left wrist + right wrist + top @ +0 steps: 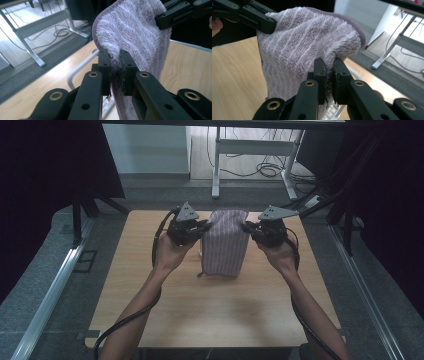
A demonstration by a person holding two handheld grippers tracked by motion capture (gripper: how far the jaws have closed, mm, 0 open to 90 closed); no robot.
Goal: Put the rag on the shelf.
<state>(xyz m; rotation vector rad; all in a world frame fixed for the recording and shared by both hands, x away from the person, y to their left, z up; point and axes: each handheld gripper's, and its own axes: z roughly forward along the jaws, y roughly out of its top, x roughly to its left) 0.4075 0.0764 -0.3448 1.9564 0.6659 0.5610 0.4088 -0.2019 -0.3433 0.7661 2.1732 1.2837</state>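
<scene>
Grippers, left (204,226) and right (248,226), each pinch a top corner of a striped lilac towel (225,245) (lifted, folding seemingly unfinished) above the wooden table (220,310).

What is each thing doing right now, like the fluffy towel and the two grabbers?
Striped towel: lifted, hanging down, its bottom edge at the wooden table.
Left hand-held gripper: shut on one top corner of the towel.
Right hand-held gripper: shut on the other top corner.
White rack: lying on the table behind the towel, partly hidden.
</scene>
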